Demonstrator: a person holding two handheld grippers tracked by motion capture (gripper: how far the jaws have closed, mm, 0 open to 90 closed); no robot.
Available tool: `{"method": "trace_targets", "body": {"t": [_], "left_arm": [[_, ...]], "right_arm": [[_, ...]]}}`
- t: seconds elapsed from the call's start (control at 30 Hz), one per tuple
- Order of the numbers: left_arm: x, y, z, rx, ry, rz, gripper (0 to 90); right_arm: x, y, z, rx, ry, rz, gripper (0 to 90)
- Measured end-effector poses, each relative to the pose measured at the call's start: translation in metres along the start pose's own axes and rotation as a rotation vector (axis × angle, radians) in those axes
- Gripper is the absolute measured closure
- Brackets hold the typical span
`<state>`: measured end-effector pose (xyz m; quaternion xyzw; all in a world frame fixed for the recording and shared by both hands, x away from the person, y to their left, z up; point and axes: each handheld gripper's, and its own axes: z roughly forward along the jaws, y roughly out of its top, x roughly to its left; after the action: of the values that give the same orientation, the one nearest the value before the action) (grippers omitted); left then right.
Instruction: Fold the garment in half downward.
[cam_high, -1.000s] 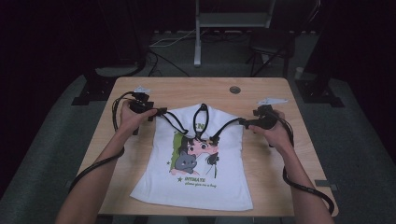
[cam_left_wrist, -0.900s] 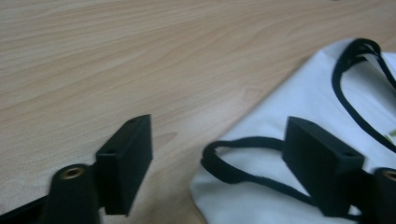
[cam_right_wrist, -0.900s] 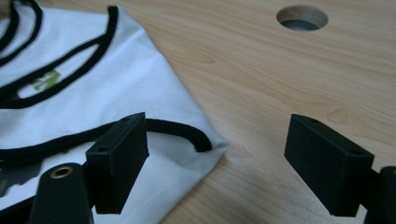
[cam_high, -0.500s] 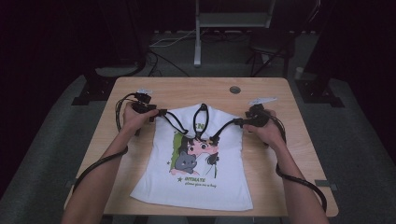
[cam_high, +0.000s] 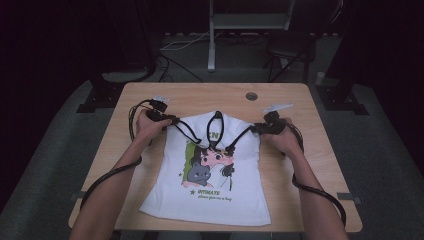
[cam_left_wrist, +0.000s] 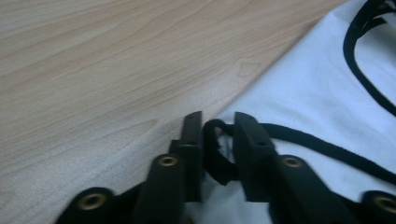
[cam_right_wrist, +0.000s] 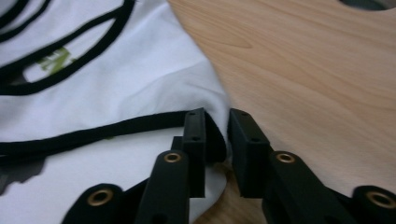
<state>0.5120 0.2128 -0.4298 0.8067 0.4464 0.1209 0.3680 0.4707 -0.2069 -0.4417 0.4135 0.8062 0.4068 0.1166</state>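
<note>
The smooth, pale wooden table (cam_high: 300, 107) carries the soft white shirt (cam_high: 220, 195), spread flat at centre, long axis running from me to the far edge, neck farthest. My left gripper (cam_left_wrist: 218, 140) and right gripper (cam_right_wrist: 217, 135) have just been closing; each pinches a black-trimmed shoulder edge.

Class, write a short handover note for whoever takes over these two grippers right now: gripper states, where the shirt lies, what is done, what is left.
Left gripper: jaws have just been closing, now pinched on the shirt's black-trimmed edge at its far left corner.
Right gripper: jaws have just been closing, now pinched on the trimmed edge at the far right corner.
Shirt: flat on the table, print up, hem toward the person.
Done: both far corners gripped.
Left: probably lift or fold the shirt; nothing is raised yet.
</note>
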Motion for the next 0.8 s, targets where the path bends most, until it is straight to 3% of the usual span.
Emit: {"method": "trace_targets", "body": {"t": [0.17, 0.27, 0.6, 0.8], "left_arm": [[0.001, 0.002, -0.007, -0.02, -0.029, -0.031, 83.1], [0.0, 0.006, -0.014, -0.06, -0.041, -0.044, 83.3], [-0.003, 0.026, -0.047, -0.193, -0.111, -0.07, 83.7], [-0.005, 0.033, -0.061, -0.234, -0.13, -0.069, 83.7]], "right_arm": [[-0.003, 0.001, -0.007, -0.052, 0.084, 0.104, 80.0], [-0.006, 0.003, -0.014, -0.091, 0.116, 0.15, 79.9], [-0.007, 0.014, -0.032, -0.182, 0.17, 0.199, 80.1], [-0.005, 0.023, -0.042, -0.213, 0.187, 0.195, 80.4]]}}
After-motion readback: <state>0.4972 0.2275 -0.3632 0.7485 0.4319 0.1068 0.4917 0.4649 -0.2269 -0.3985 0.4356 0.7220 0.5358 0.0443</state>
